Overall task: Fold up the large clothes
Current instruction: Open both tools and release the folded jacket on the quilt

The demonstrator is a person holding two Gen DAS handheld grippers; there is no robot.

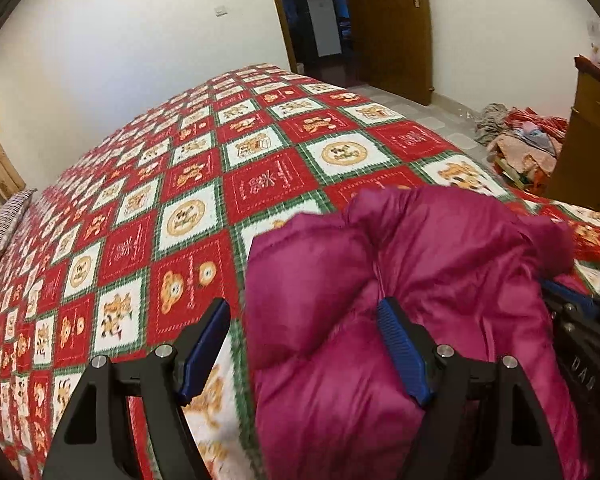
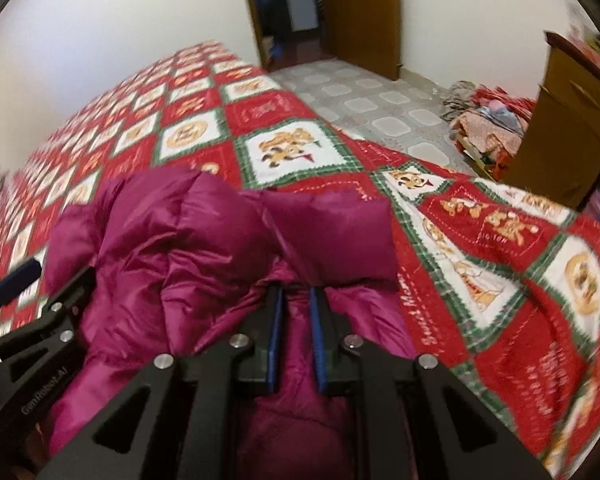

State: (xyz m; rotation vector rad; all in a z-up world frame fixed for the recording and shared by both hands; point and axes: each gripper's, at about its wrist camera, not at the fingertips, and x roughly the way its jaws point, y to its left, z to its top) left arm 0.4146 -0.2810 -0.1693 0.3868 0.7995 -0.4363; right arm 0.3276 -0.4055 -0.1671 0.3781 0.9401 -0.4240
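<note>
Red, white and green patchwork quilt (image 1: 148, 208) covered the bed (image 2: 500, 264), wide bare stretch beyond and left of the fingers. Tiled floor (image 2: 364, 100) past the right edge; open wooden door (image 1: 384, 20) ahead. Magenta puffer jacket (image 1: 400, 280) bunched, long axis running forward. Left gripper (image 1: 304, 344) spread, one finger on jacket. Right gripper (image 2: 296, 312) clenched on jacket fold.

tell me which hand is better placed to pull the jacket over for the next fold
Right. The right gripper has its jaws nearly closed on a fold of the jacket, while the left gripper is open, one finger resting on the fabric and gripping nothing.
</note>
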